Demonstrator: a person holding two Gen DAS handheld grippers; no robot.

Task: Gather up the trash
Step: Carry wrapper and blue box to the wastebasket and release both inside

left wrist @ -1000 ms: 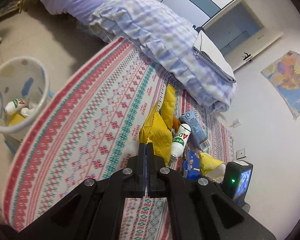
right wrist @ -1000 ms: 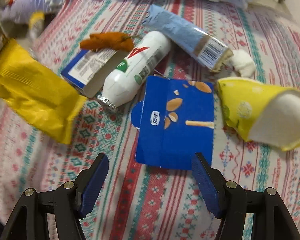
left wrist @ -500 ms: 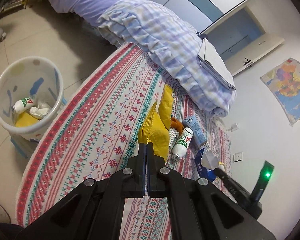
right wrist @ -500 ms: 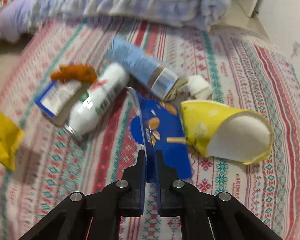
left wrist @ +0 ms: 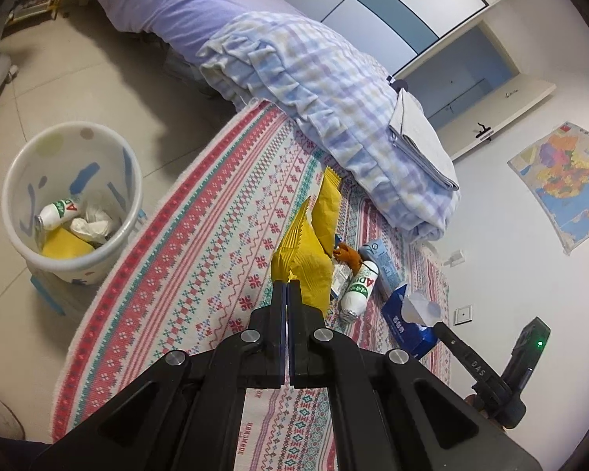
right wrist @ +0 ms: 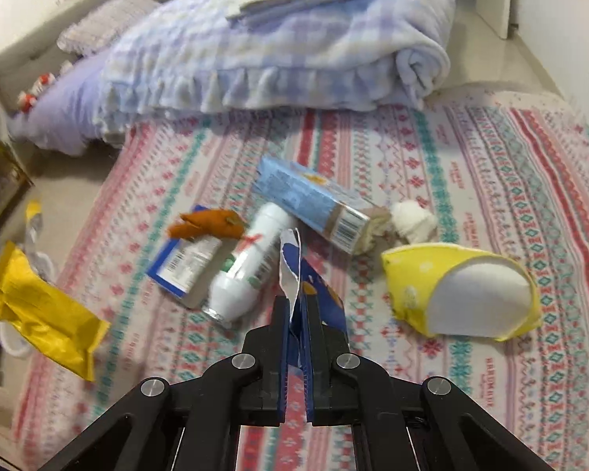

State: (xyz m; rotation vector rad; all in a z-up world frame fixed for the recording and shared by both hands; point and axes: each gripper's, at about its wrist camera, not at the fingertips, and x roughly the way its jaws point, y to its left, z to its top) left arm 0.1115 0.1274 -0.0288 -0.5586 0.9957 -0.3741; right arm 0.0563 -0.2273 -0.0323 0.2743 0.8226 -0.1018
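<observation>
Bin (left wrist: 17, 180) at nine o'clock: bottle (left wrist: 57, 212), tissue (left wrist: 92, 224) inside. Left gripper (left wrist: 286, 286) pinching yellow wrapper (left wrist: 308, 263); right gripper (right wrist: 294, 314) pinching blue box (right wrist: 326, 304).

Red letters "AD" read on the white bottle (left wrist: 358, 288) lying on the rug (left wrist: 200, 274), and "AD" again on the matching bottle in the bin (left wrist: 59, 209) off the rug's edge. "DAS" shows on the right gripper's black arm (left wrist: 473, 365). "HANDMADE" is woven along the rug. The barcodes are unreadable.
</observation>
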